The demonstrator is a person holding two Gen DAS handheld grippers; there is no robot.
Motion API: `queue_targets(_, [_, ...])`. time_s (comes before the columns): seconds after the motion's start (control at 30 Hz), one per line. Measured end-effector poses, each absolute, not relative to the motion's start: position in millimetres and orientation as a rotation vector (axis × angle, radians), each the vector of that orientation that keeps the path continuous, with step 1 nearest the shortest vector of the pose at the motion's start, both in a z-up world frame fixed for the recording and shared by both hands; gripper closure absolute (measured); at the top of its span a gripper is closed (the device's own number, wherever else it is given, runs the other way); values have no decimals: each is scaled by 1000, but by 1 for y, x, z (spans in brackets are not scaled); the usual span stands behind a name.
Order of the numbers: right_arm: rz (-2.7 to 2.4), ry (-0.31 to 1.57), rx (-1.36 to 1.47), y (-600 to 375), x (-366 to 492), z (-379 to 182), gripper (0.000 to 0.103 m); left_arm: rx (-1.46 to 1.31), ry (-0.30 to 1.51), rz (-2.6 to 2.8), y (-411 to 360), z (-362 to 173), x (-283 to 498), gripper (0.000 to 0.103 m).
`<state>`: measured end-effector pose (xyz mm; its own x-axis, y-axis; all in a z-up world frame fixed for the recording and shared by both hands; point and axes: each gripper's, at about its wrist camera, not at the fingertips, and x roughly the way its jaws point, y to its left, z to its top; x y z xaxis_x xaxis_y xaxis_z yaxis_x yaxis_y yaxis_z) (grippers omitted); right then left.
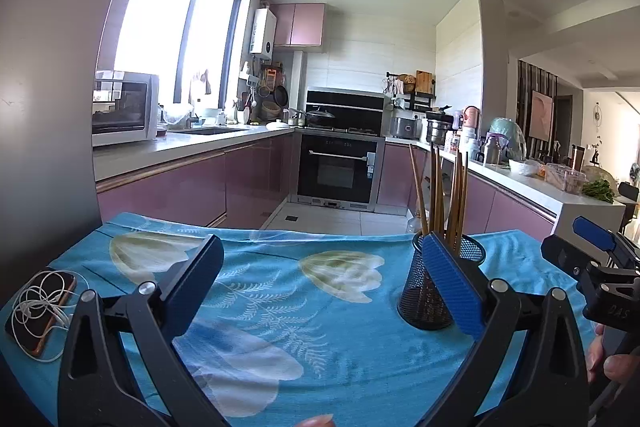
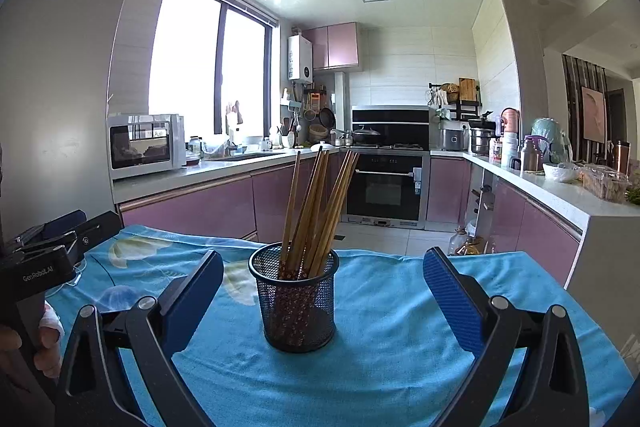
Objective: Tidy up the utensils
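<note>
A: Here we are at the bench [image 2: 400,347], draped in a blue flowered cloth [image 1: 280,307], and the black mesh holder [image 2: 297,301] stands upright on it, near the far edge and roughly midway along it.

B: And it's full. A bundle of wooden chopsticks [image 2: 316,211] stands in it, tips fanning out above the rim and leaning a little to the right.

A: The right gripper [image 2: 323,301] hovers low over the cloth with its jaws spread wide apart. The holder sits between them in the right wrist view, touching neither blue pad.

B: Nothing grasped there. The left gripper [image 1: 324,291] is the same story: jaws released, only bare cloth between them.

A: From the left wrist view the holder is partly behind the right-hand blue finger [image 1: 452,287], so it stands off to that side, not inside the gap.

B: Over at the left edge of the bench lies a phone [image 1: 40,311] with white earphones [image 1: 38,301] coiled on top of it, well apart from the holder.

A: And a hand [image 2: 48,339] grips the left gripper's handle at the frame's left side.
</note>
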<state>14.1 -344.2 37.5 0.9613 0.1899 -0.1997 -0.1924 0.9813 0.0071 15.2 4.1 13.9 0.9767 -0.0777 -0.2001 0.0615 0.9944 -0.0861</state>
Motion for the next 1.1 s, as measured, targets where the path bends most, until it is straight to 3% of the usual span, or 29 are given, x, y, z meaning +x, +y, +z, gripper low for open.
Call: queue_targets(1.1, [184,190,-9,-347,12,39,6,-57,181,-47,-3,15,7,5])
